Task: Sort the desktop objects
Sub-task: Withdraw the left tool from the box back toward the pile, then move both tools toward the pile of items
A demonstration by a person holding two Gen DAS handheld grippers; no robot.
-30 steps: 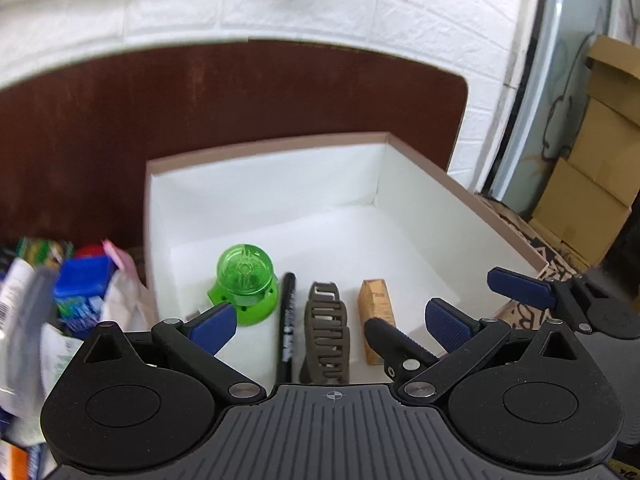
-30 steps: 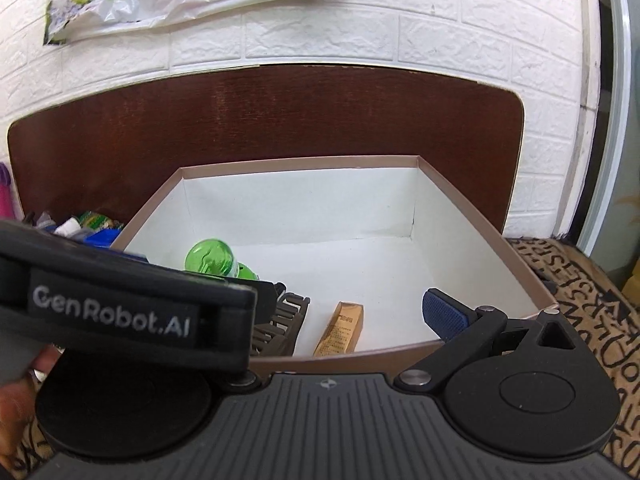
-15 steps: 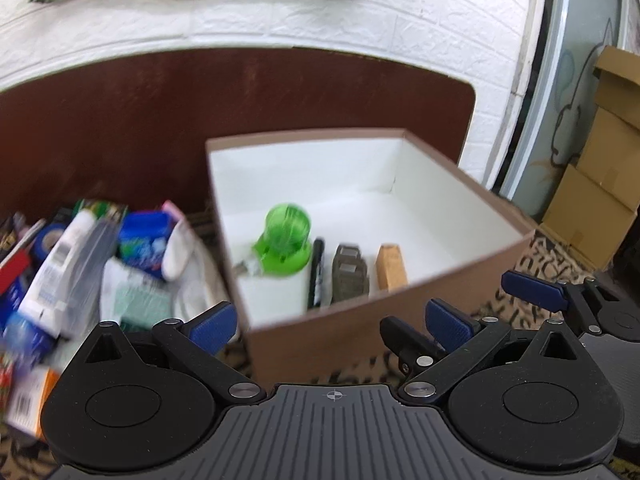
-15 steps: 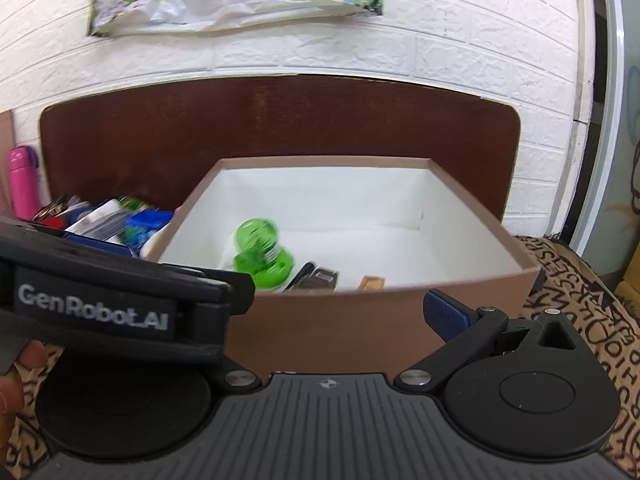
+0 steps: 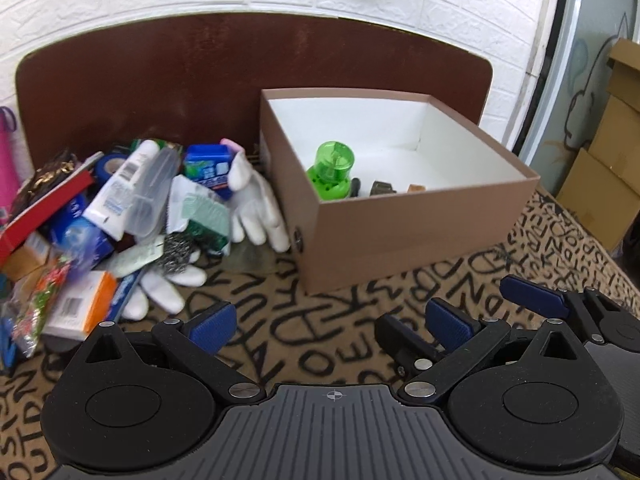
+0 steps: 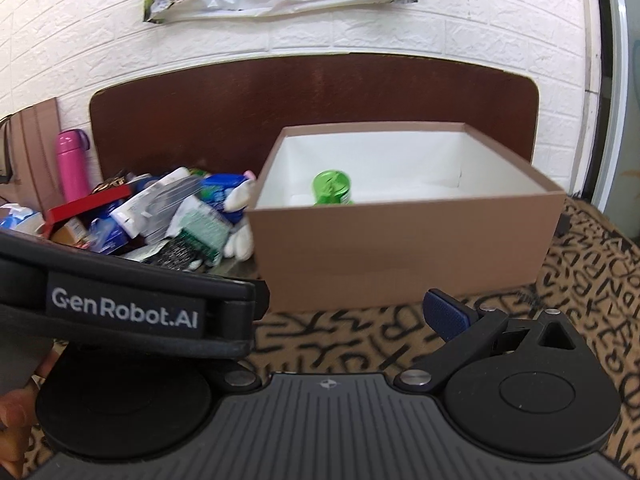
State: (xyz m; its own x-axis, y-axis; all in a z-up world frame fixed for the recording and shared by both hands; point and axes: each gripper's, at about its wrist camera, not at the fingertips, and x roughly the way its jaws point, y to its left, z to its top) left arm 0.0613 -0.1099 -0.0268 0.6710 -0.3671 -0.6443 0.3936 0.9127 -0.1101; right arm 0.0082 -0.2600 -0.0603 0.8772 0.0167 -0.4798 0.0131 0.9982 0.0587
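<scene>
I'm hovering both tools, left tool (image 5: 328,326) spread wide and empty, right tool (image 6: 348,312) apparently likewise, between picks; next grabbing from the mixed clutter pile (image 5: 120,216) beside the brown cardboard box (image 5: 420,236).

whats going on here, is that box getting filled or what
A person holds a two-finger gripper in each hand, sorting a cluttered pile into the brown box. The box already holds a green plastic item and a few small things beside it. Both the left gripper and the right gripper are open and empty, hovering over the patterned cloth in front of the box.
</scene>
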